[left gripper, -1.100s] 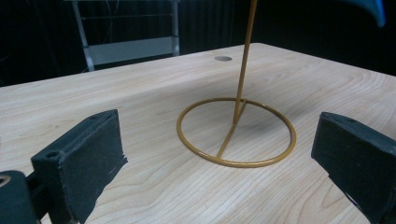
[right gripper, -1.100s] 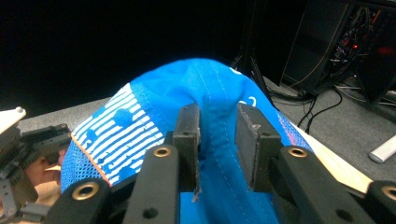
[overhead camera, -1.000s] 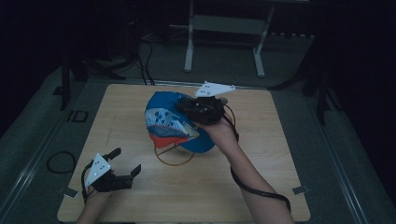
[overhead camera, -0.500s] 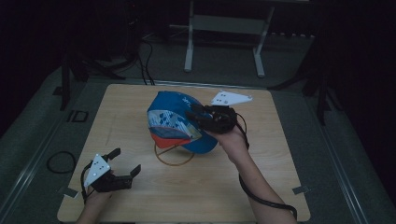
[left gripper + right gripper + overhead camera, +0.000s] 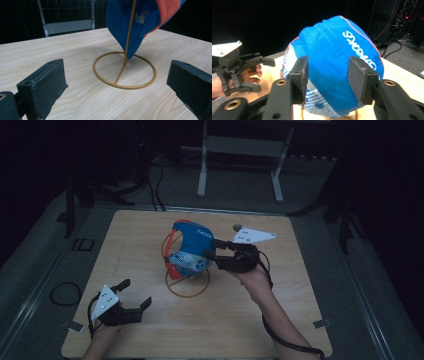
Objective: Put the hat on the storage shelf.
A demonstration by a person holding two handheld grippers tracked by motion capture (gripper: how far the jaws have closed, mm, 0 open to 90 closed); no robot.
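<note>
Blue cap [image 5: 191, 248] on wire stand [image 5: 187, 282], right tongs [image 5: 209, 256] just opening beside it

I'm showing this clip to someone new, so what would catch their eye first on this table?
The bright blue and orange cap perched on a thin gold wire stand mid-table stands out against the dark room. The right gripper sits right at the cap's side, its jaws just opening with blue fabric between them, while the left gripper waits open near the table's front left corner.
</note>
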